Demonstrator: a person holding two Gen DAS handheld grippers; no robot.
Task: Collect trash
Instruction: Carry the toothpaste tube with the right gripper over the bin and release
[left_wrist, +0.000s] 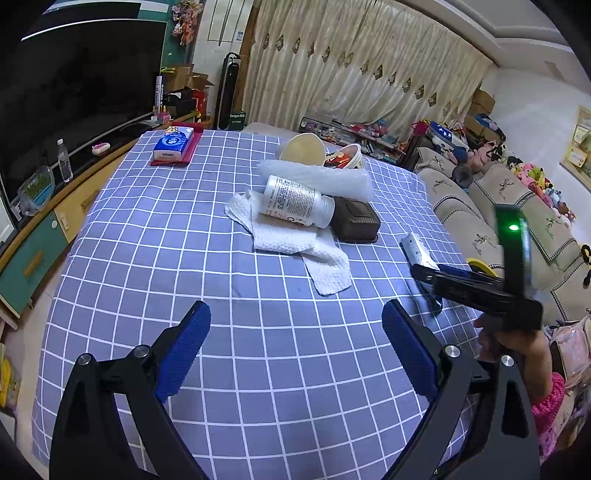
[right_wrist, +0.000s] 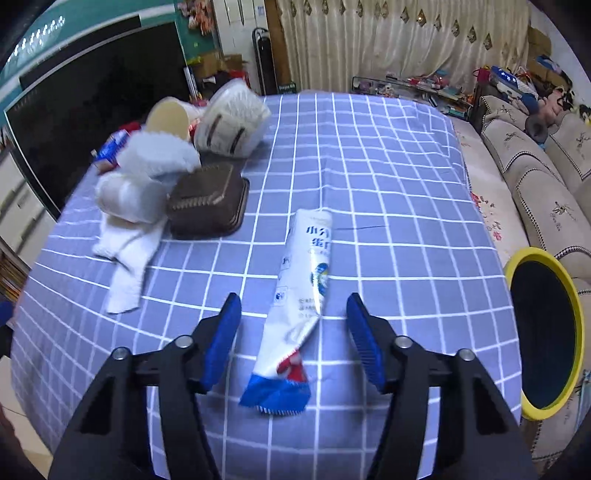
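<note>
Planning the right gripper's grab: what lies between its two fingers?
In the right wrist view, the white-and-blue wrapper lies flat on the tablecloth between the open fingers, touching neither.

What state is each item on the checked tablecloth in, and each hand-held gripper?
White bottle: on its side, across the paper towel.
Paper towel: crumpled, spread flat.
Brown tray: upside down.
Snack wrapper: empty, lying flat.
Left hand-held gripper: open, empty.
Right hand-held gripper: open, straddling the wrapper.
</note>
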